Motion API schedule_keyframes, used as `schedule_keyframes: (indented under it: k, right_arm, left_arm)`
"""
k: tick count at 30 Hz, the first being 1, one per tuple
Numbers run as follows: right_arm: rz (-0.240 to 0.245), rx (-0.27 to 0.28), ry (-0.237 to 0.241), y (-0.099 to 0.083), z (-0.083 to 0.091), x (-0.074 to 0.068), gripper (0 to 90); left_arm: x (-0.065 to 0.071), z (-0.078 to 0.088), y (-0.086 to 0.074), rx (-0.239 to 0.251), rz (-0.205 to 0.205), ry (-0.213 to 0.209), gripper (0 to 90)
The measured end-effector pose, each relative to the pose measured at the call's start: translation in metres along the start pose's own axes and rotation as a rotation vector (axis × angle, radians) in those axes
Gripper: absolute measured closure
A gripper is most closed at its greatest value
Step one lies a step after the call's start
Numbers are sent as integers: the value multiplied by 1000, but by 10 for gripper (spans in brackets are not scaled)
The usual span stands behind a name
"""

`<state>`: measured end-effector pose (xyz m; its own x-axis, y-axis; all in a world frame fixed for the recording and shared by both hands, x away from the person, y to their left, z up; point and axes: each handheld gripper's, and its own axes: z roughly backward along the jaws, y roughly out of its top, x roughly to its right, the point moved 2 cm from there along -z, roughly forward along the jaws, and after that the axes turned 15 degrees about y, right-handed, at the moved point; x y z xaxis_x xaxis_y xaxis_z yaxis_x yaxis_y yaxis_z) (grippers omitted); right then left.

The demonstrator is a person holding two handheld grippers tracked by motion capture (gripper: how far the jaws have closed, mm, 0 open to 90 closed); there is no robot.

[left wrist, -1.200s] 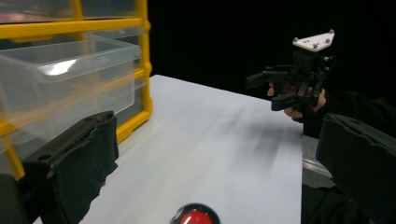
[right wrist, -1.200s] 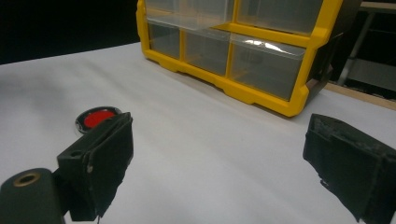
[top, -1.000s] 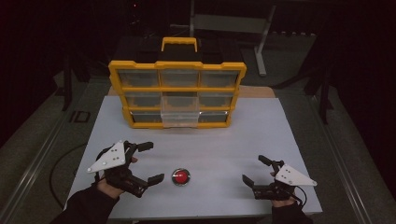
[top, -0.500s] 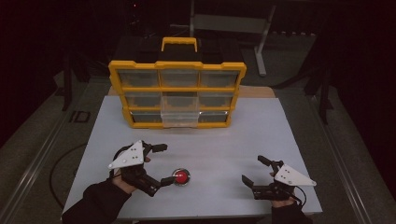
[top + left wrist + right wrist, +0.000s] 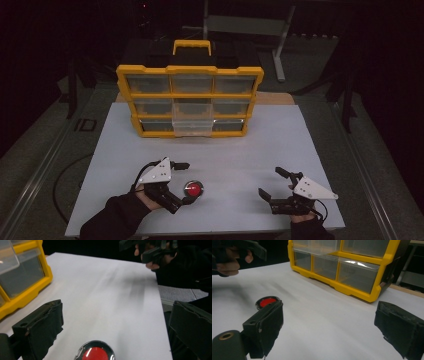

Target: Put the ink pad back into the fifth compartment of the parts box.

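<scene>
A small round red button [image 5: 193, 189] with a metal rim lies on the white tabletop [image 5: 240, 150] near the front. My left gripper [image 5: 188, 183] is open, with one jaw on either side of the button; in the left gripper view the button [image 5: 95, 353] sits low between the jaws of that gripper [image 5: 117, 315]. My right gripper [image 5: 270, 182] rests open at the front right with nothing between its jaws. From the right gripper view the button [image 5: 267, 301] shows just behind the left jaw of the right gripper [image 5: 329, 322].
A yellow drawer organizer [image 5: 190, 95] with clear drawers and a handle stands at the back of the table. Its bottom middle drawer [image 5: 192, 127] is pulled partly out. Metal rails run along both sides of the table on the floor.
My left gripper has slid right across the table until its open jaws straddle the red button. The right gripper has barely moved.
</scene>
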<state>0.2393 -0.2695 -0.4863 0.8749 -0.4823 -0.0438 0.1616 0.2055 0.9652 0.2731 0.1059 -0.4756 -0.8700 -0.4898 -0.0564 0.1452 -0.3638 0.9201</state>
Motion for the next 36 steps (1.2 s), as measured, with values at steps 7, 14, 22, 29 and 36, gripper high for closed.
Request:
schedule_keyframes:
  k: [7,14,22,29,36]
  right_arm:
    - [2,-3,0,-1,-1,0,89]
    - [5,-6,4,-1,-2,0,89]
    - [-3,-10,6,-2,-2,0,89]
    - [-6,-11,7,-2,-2,0,89]
    - [-3,-13,9,-2,-3,0,89]
  left_arm:
    - [-1,-13,-12,-78,-29,-5,3]
    - [-3,-24,-21,-134,-44,-14,3]
    - [-5,-33,-27,-189,-66,-20,7]
    - [-5,-40,-33,-252,-82,-31,8]
    - [-6,-46,-35,-300,-116,-31,27]
